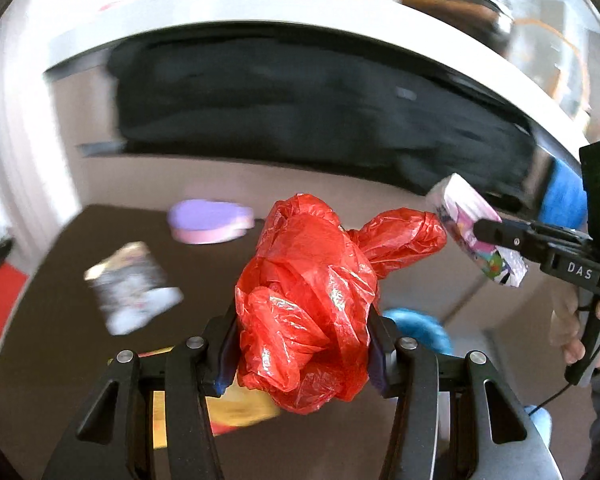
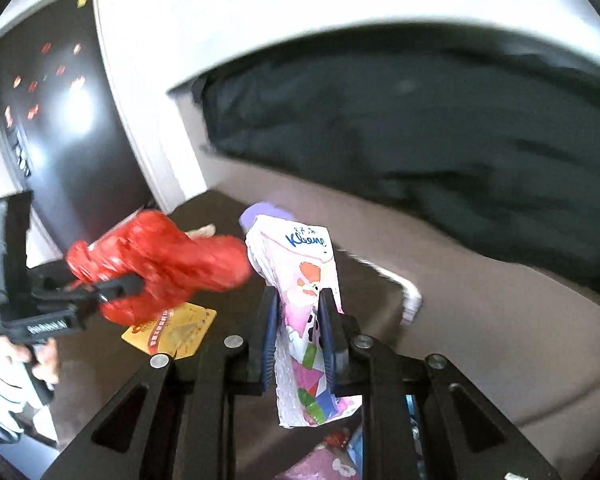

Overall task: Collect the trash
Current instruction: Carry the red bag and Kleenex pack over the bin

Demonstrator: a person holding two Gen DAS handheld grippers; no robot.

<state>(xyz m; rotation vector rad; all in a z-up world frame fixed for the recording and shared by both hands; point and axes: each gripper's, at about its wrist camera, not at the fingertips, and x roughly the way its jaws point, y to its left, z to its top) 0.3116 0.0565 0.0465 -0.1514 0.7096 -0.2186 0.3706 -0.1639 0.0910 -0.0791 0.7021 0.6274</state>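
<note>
Both tools hang above the dark table, where a purple box, a printed packet and a yellow card lie loose. The left tool clamps a crumpled red plastic bag; the right tool pinches a Kleenex tissue pack, almost touching the bag.

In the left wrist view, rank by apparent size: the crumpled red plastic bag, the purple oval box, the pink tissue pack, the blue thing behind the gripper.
1. Crumpled red plastic bag, though nearest the camera.
2. Pink tissue pack and purple oval box: too alike to rank.
3. Blue thing, partly hidden.
</note>
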